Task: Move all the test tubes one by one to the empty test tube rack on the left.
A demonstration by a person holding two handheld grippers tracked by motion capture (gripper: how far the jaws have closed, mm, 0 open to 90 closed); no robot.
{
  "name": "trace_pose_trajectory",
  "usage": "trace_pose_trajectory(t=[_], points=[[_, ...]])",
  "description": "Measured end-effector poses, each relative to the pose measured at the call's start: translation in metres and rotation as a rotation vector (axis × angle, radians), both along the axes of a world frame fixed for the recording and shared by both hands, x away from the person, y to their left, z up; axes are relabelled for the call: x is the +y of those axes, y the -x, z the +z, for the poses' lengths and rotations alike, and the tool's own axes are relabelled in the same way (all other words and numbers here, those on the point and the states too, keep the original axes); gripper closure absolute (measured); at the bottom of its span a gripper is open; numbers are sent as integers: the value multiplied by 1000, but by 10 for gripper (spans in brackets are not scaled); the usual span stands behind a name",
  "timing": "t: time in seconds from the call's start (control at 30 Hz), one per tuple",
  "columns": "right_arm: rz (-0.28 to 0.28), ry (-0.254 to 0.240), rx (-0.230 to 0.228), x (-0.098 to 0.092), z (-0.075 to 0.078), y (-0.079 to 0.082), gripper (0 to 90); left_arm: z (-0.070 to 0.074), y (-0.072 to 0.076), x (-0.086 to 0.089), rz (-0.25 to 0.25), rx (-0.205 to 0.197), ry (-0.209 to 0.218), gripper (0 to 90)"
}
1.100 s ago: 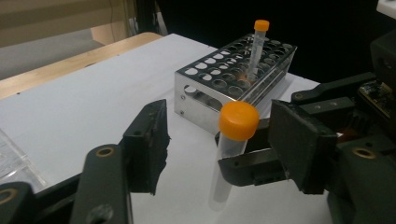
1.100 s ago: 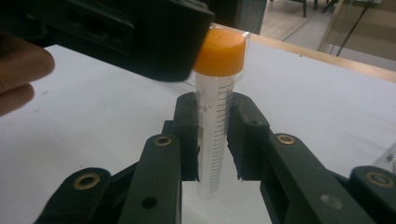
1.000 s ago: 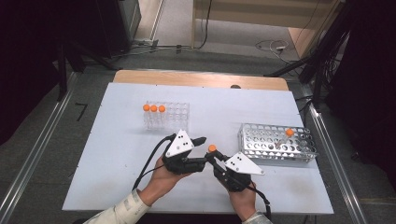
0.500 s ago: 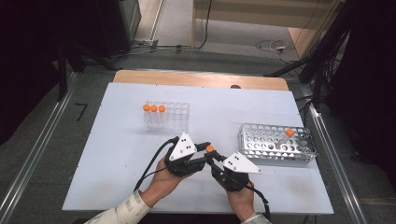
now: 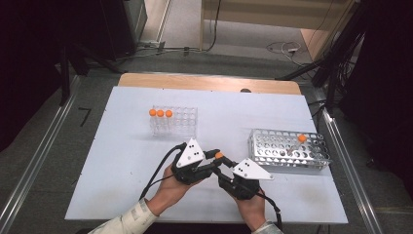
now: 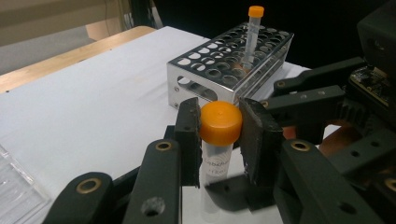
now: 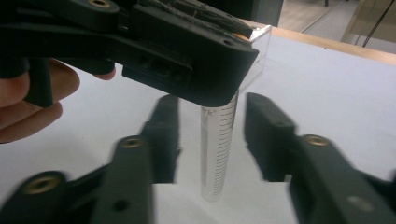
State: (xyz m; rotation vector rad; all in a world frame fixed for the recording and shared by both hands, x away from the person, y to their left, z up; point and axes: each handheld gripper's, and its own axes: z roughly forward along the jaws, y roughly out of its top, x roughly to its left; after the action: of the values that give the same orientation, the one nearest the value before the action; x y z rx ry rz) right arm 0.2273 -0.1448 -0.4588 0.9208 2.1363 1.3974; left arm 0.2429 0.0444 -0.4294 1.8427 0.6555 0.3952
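While both hands meet low over the near middle of the table, this is how things stand, near to far:

Hands: two, one gripper each, black jointed plastic with a grey three-cornered plate on top and a trailing cable.
Right gripper (image 5: 225, 168): its jaws have just been opening and stand apart on either side of the tube's lower body, pads clear of it.
Left gripper (image 6: 219, 128): its jaws have just closed and pinch the tube by its cap, flat dark pads pressed to both sides.
Tube (image 6: 217, 140): one held, a slim clear plastic cylinder with printed graduation marks and a smooth round orange cap.
Tube's place: between the two grippers, above the bare table, short of both racks.
Tube's axis: long axis upright, cap on top, rounded bottom end pointing down at the table; in the right gripper view the bottom seems to be at or just above the surface, and I cannot tell whether it touches.
Table (image 5: 122, 146): matt white sheet, rectangular, with a bare wooden strip along the far edge.
Metal rack (image 5: 285, 151): one, shiny perforated steel box, many round holes, to the right; one orange-capped tube stands in it, leaning a little.
Clear rack (image 5: 175, 122): one, see-through plastic, farther off to the left; three orange-capped tubes in a row at its left end.
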Motion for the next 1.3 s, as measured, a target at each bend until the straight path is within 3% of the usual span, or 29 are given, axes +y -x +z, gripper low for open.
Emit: trace_pose_trajectory(t=[0.23,0.47,0.77,1.3], points=[[-34,-9,10,-5,2,-2,271,1,-5,6,33,0,18,704],[-69,-7,49,-17,4,-8,178,4,-12,18,80,3,43,703],[-101,12,56,-41,4,-6,168,8,-22,31,147,2,53,704],[-232,6,40,-104,10,0,170,13,-47,63,282,15,72,704]])
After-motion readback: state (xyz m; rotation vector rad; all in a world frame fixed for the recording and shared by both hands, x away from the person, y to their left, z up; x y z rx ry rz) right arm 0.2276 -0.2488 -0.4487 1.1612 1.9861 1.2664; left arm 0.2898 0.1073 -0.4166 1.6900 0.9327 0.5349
